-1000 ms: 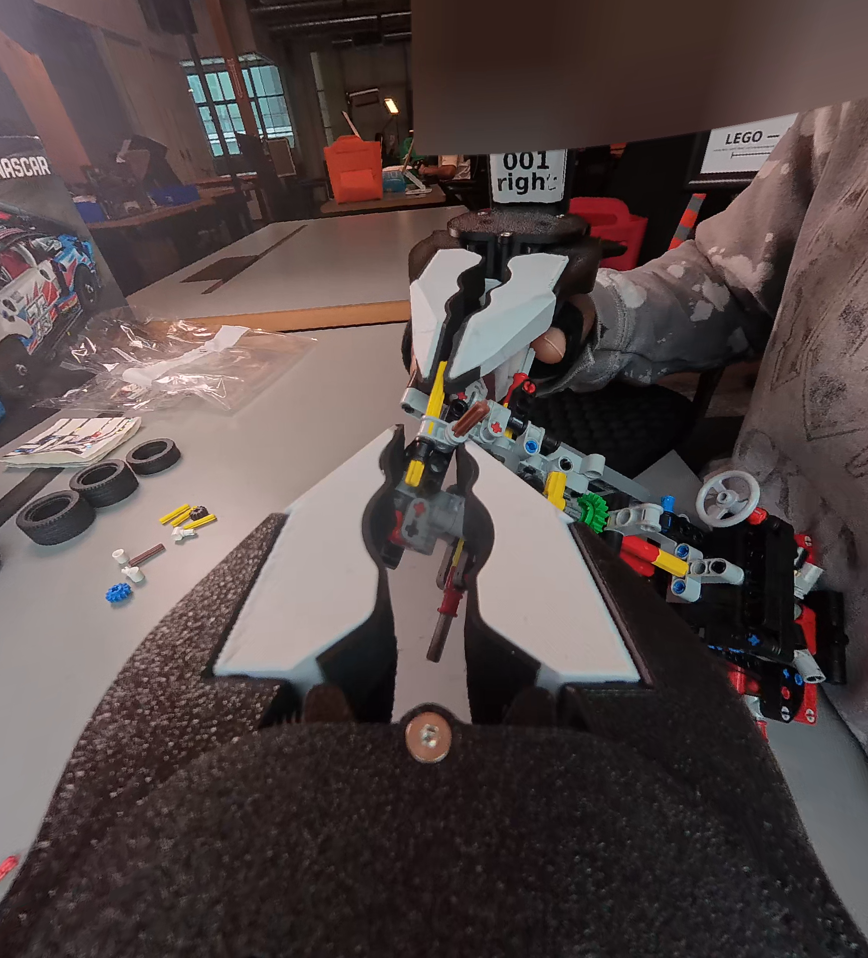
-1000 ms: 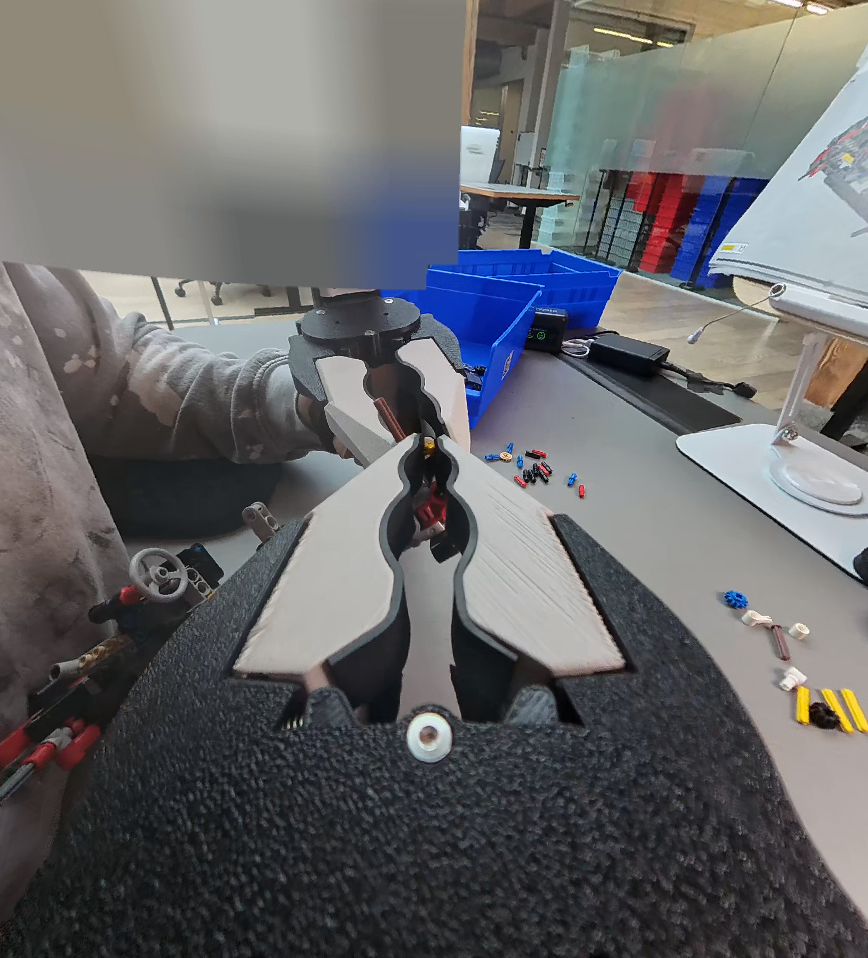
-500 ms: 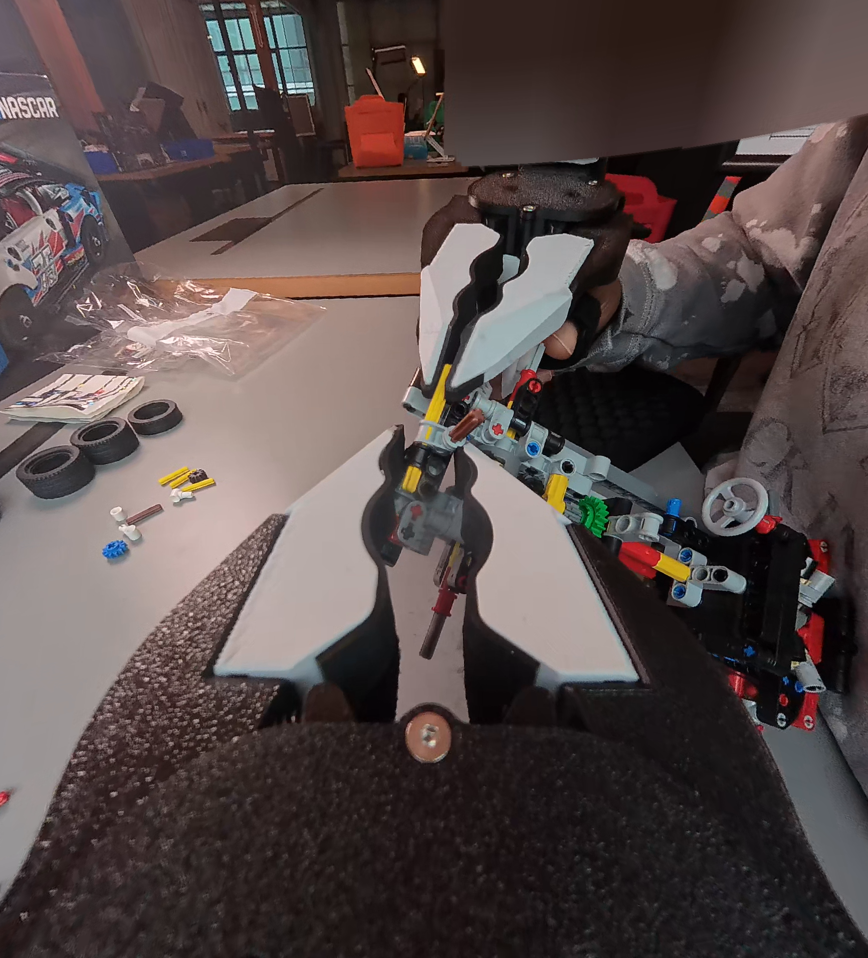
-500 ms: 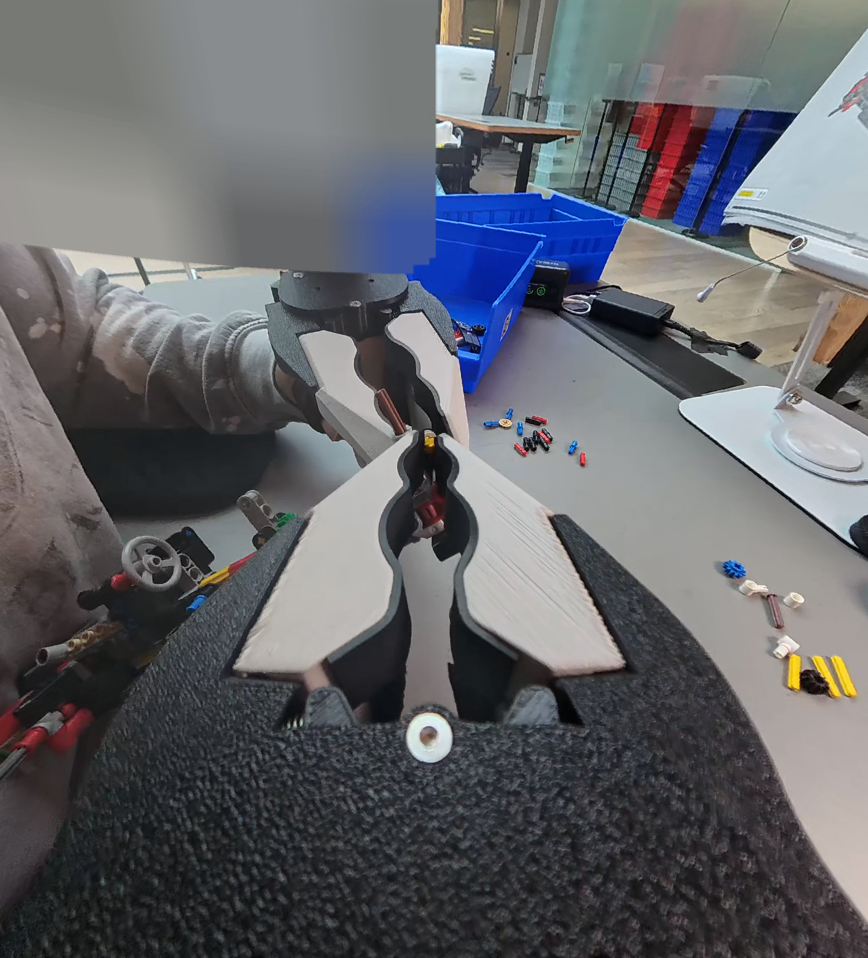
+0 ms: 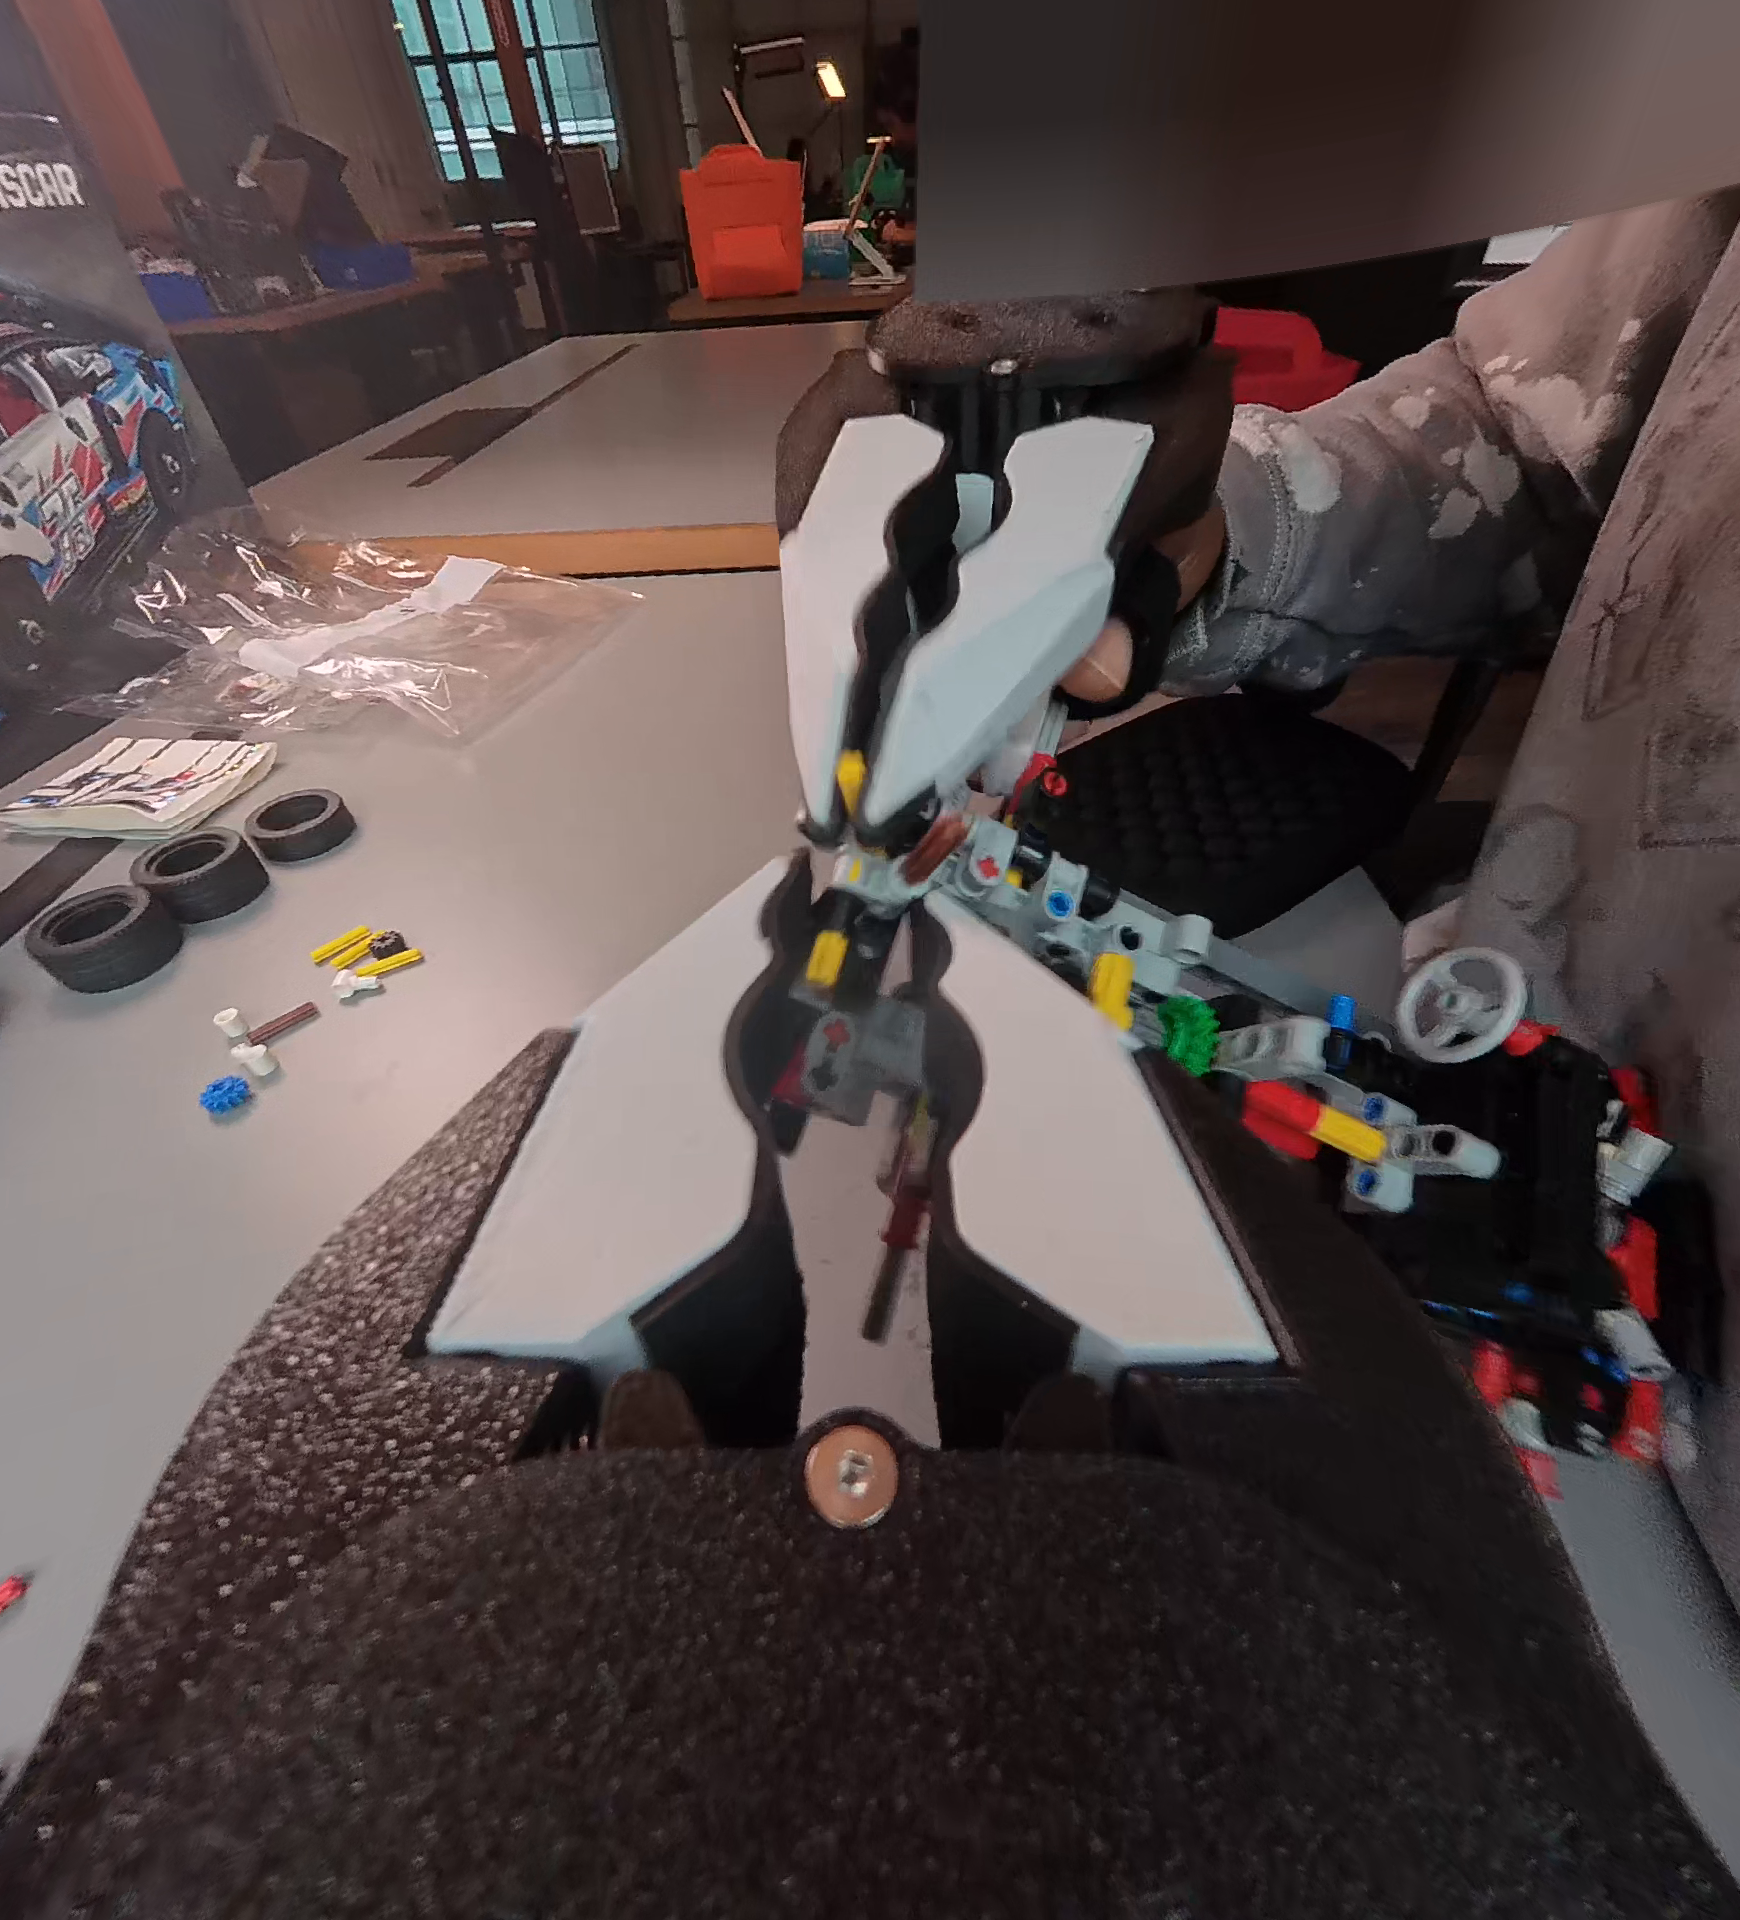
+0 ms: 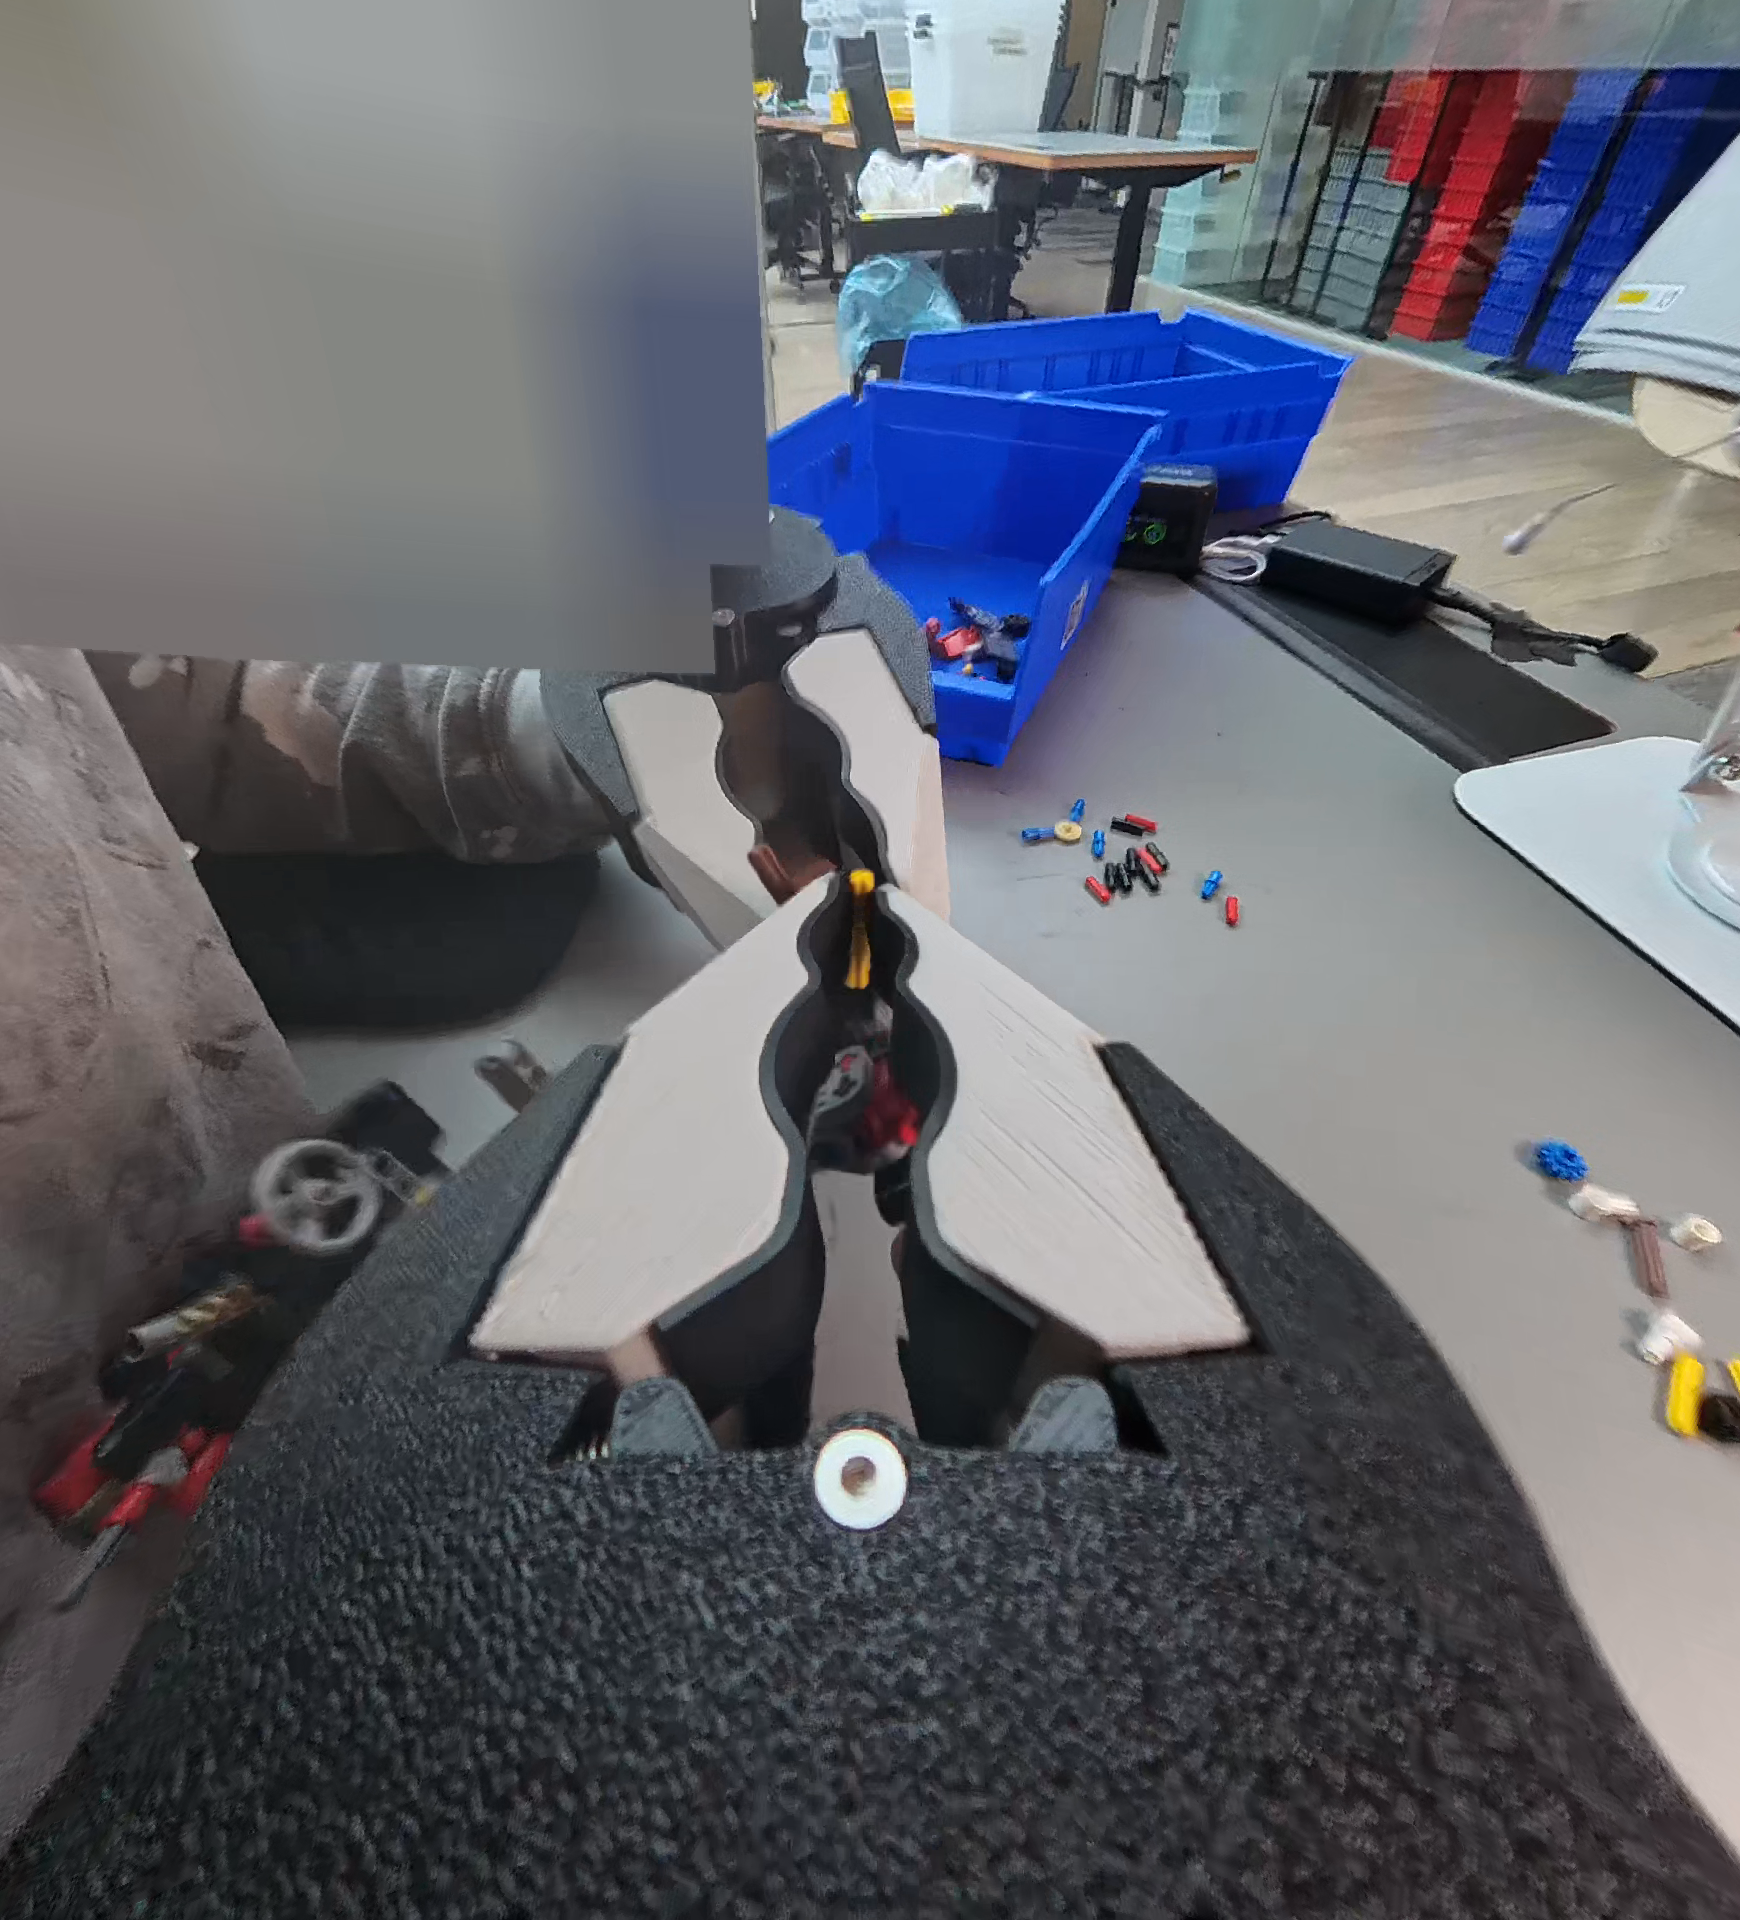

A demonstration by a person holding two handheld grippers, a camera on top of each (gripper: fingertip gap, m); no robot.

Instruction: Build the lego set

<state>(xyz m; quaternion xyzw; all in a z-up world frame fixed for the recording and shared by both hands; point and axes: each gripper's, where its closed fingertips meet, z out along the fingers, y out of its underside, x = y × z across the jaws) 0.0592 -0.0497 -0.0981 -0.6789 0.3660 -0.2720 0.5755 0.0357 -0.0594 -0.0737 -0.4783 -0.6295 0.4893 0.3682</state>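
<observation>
The part-built lego car chassis (image 5: 1365,1122) with a grey steering wheel (image 5: 1458,1003) is held above the table. My left gripper (image 5: 850,894) is shut on the chassis's grey front block (image 5: 861,1049). My right gripper (image 5: 845,826) comes in from above, tip to tip with the left, shut on a yellow axle (image 5: 850,774) that runs down into the model. In the right wrist view the right gripper (image 6: 861,883) holds the yellow axle (image 6: 858,930), the left gripper (image 6: 804,862) faces it, and the chassis (image 6: 222,1299) hangs at the lower left.
Black tyres (image 5: 191,873), loose yellow axles (image 5: 367,945), a blue gear (image 5: 222,1093), a sticker sheet (image 5: 139,784), a plastic bag (image 5: 357,644) and the set's box (image 5: 24,312) lie left. Blue bins (image 6: 1001,540), small pins (image 6: 1126,857) and a white stand (image 6: 1676,862) sit ahead. The grippers are tip to tip, or close to it. My left tips are roughly 25 cm from the blue gear (image 5: 222,1093).
Both grippers stay shut and tip to tip. The right gripper has tilted more upright over the model's front, and both views have shifted slightly with the hands.
</observation>
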